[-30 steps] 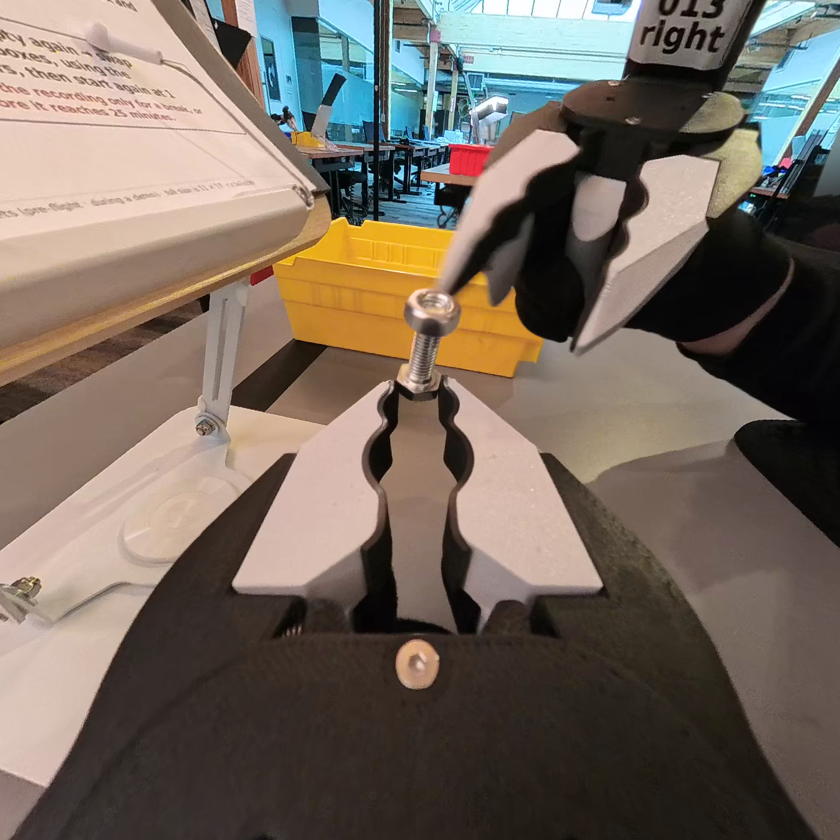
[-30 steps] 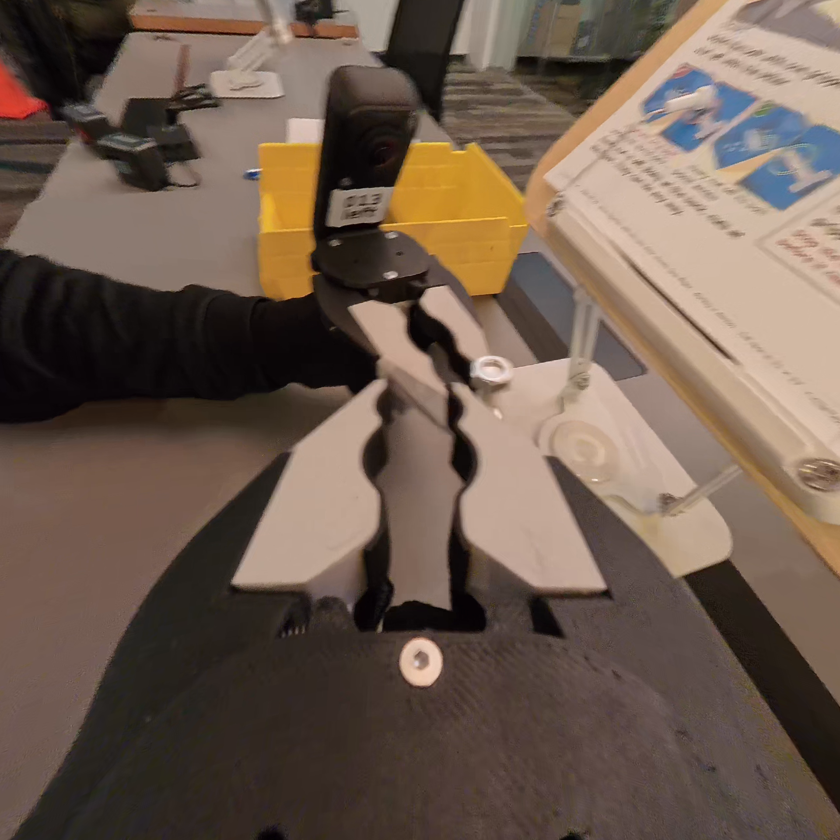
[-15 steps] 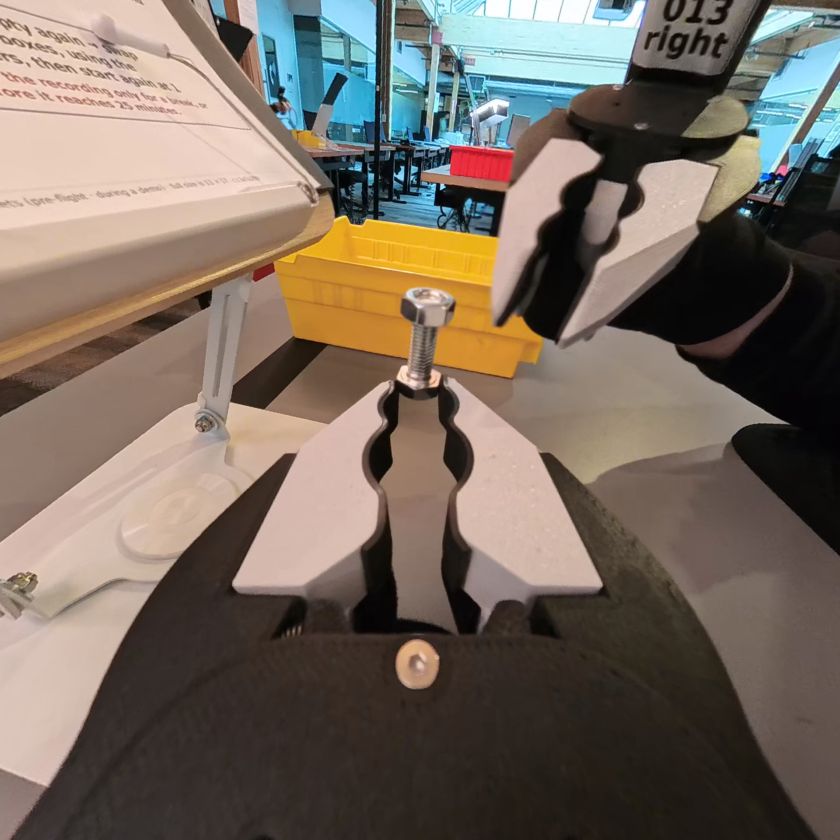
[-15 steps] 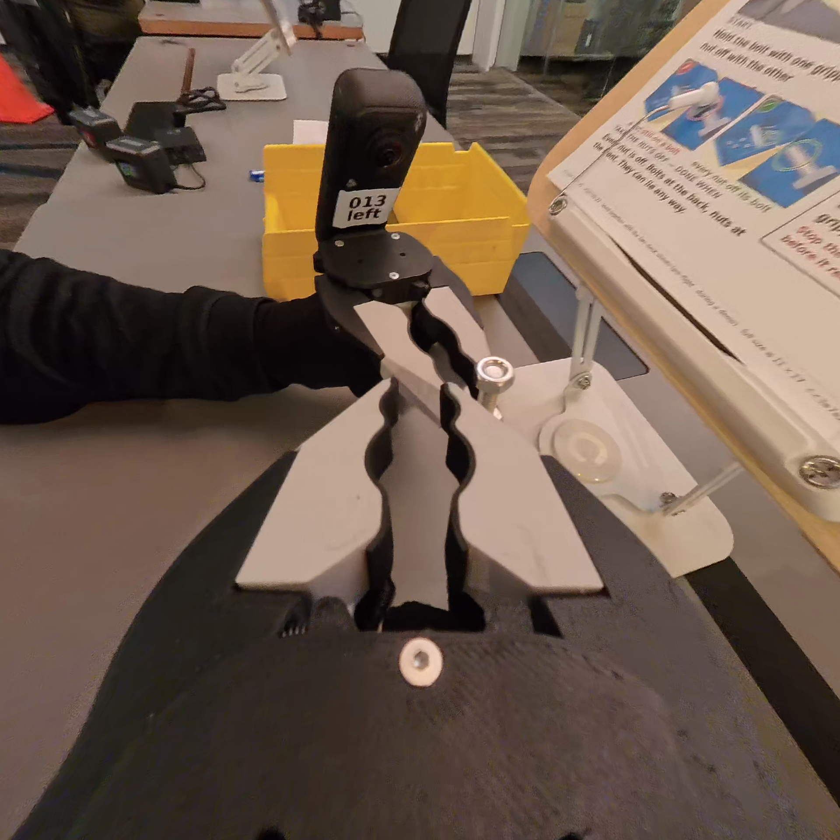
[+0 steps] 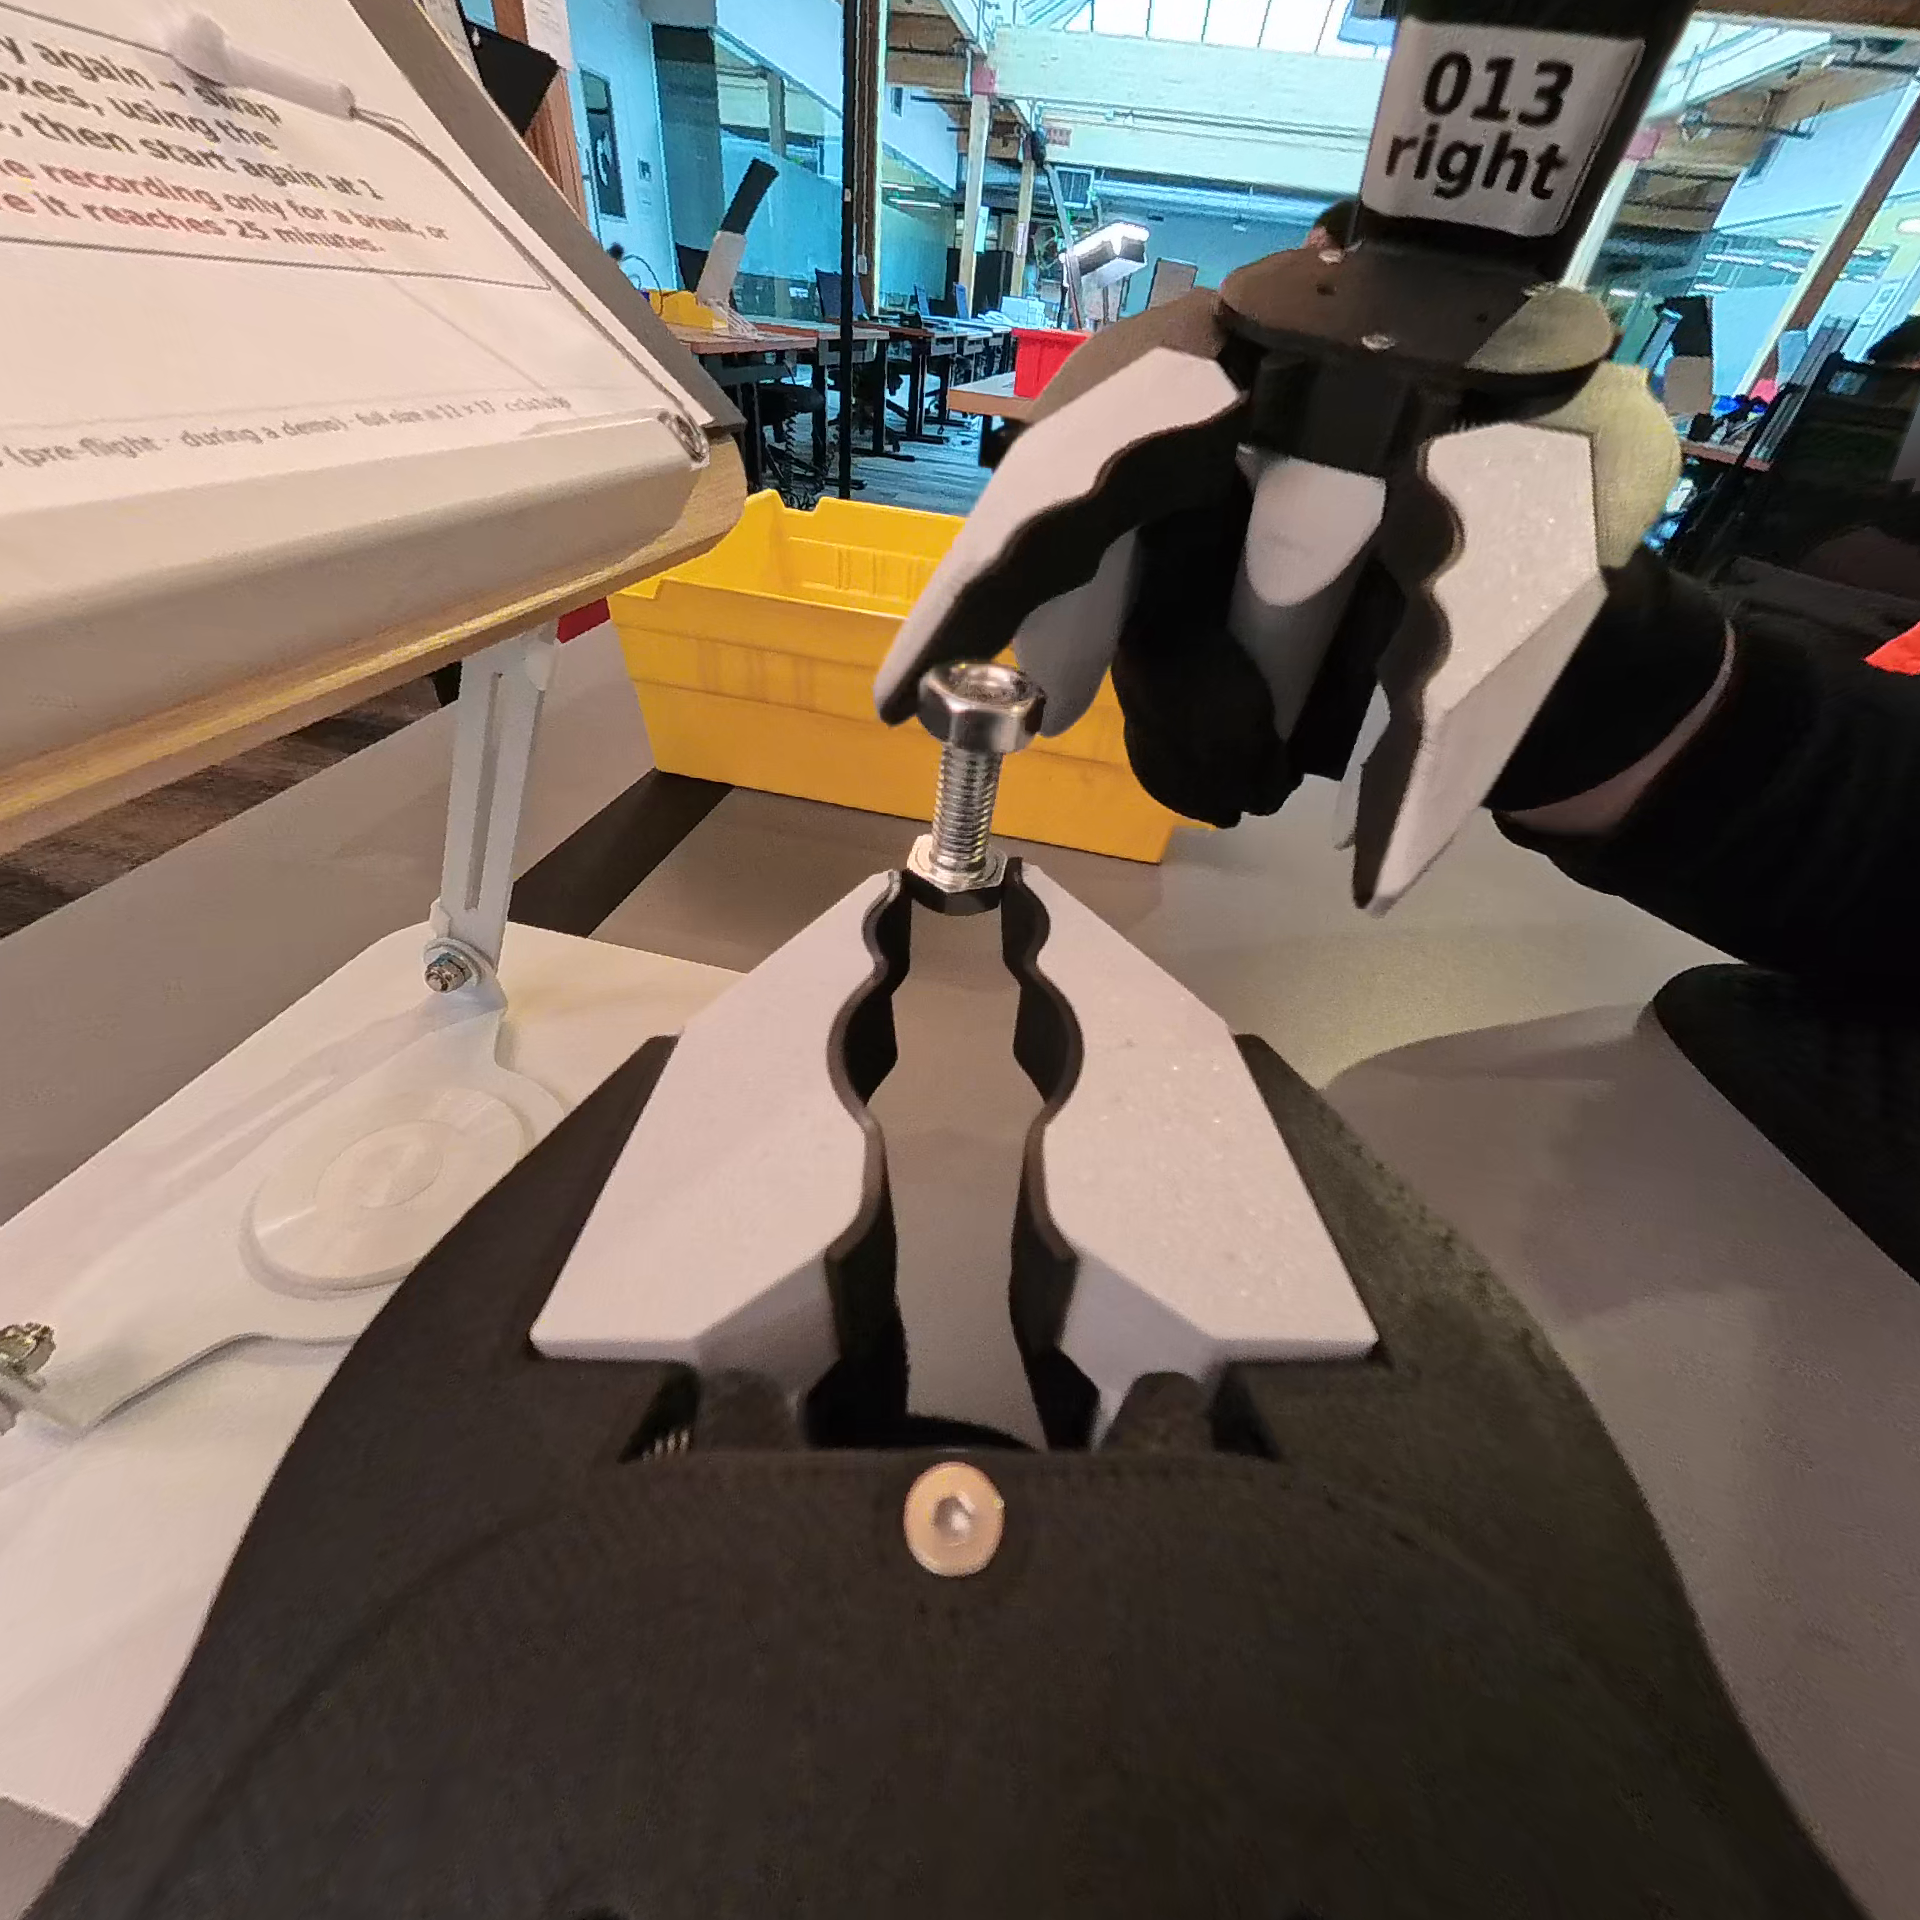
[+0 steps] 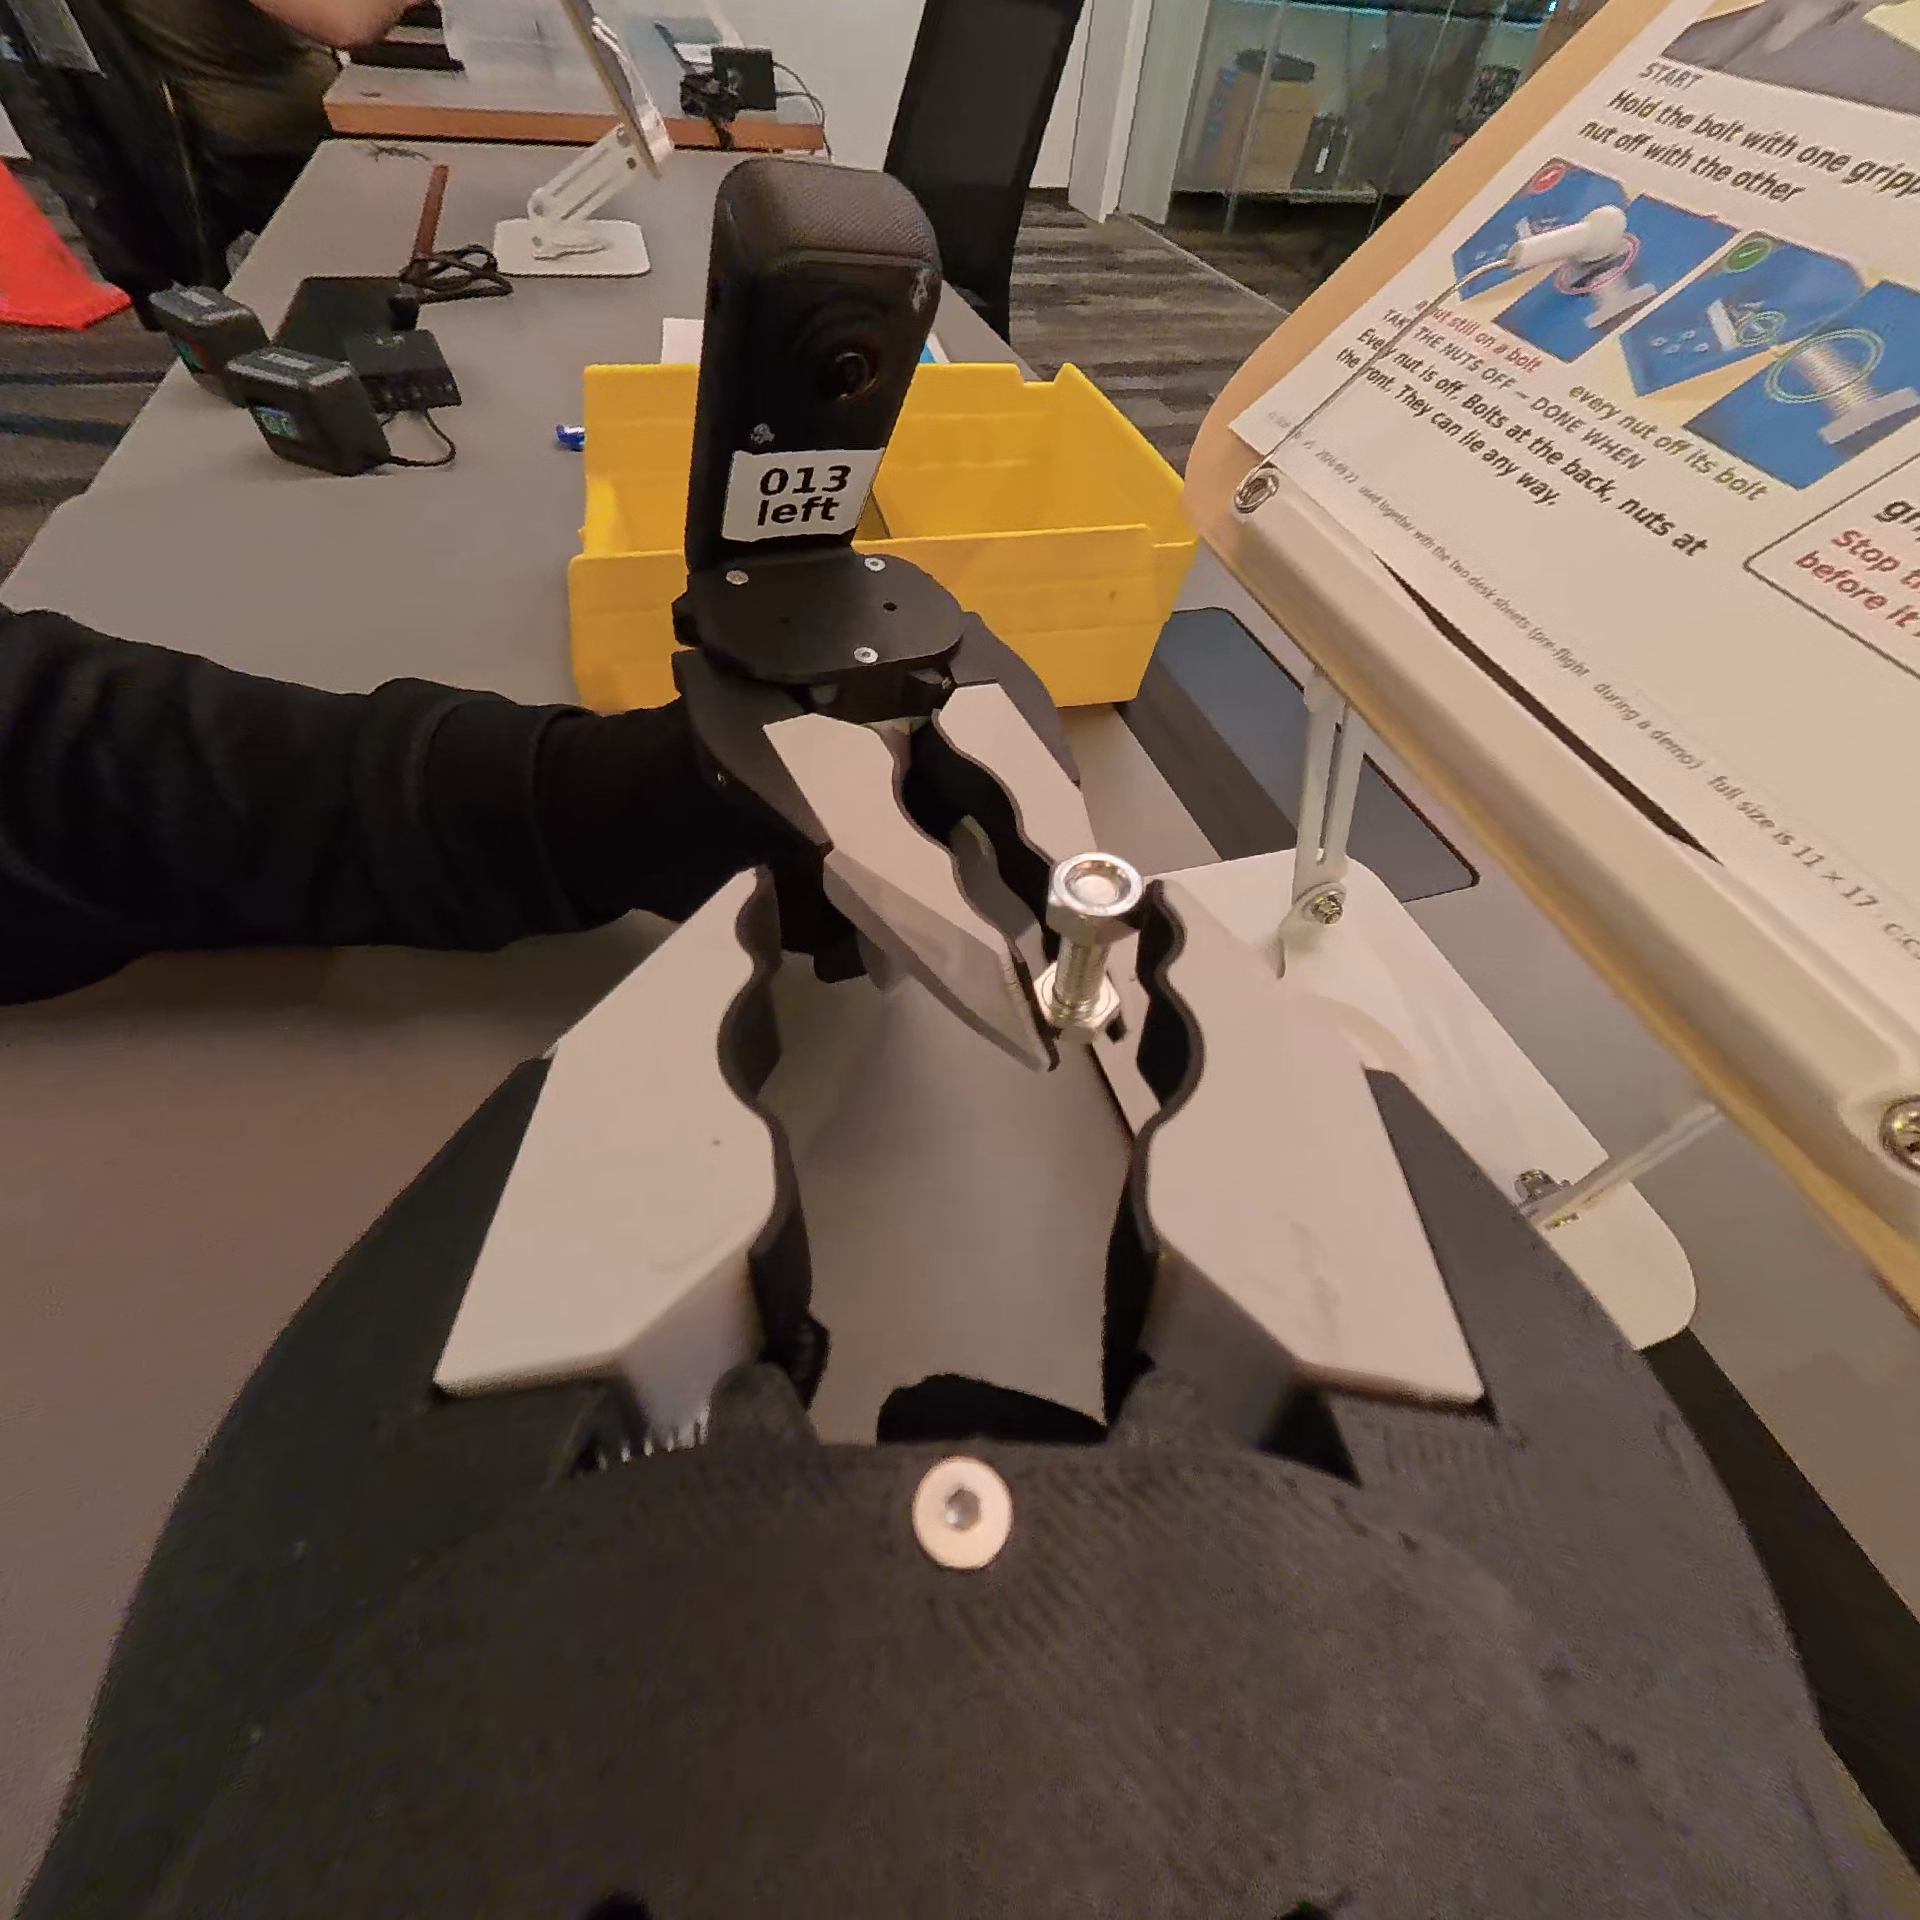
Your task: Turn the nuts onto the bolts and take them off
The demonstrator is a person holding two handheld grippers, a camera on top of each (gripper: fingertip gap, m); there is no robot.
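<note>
Printed white label on each gripper camera, printed instruction sheet on tilted stand

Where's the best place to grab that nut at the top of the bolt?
Grip the nut by two opposite flats of its hexagon, coming down from above with the open right gripper straddling it. The bolt stands upright with its lower end clamped in the left gripper, so the nut's sides look free to reach.
</note>
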